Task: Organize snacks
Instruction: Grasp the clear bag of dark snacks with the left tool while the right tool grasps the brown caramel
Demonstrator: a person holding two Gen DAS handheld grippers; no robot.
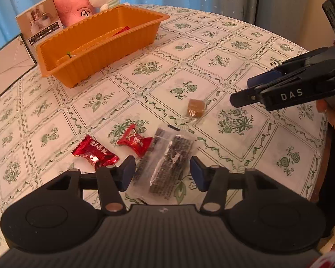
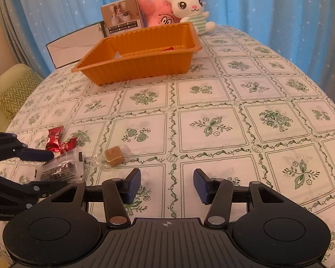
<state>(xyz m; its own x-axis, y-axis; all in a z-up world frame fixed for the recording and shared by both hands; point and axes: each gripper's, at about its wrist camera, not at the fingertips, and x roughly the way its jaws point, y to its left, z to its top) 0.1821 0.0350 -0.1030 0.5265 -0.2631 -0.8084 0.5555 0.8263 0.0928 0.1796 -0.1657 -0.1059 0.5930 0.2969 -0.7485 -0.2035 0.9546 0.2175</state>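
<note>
An orange tray (image 1: 62, 51) stands at the far side of the table; it also shows in the right wrist view (image 2: 114, 76) with a red snack inside. Two red candies (image 1: 93, 153) (image 1: 134, 141), a dark seaweed packet (image 1: 167, 169) and a brown wrapped cube (image 1: 195, 109) lie on the tablecloth. My left gripper (image 1: 163, 174) is open with its fingers on either side of the dark packet (image 2: 60, 169). My right gripper (image 2: 167, 185) is open and empty, just right of the brown cube (image 2: 114, 155); it also shows in the left wrist view (image 1: 243, 91).
A pink plush (image 2: 158, 13), a white bunny plush (image 2: 192, 9) and a small carton (image 2: 122, 15) stand behind the tray. A white box (image 2: 71, 47) lies at the table's far left edge. A green cushion (image 2: 13, 93) sits beyond the left edge.
</note>
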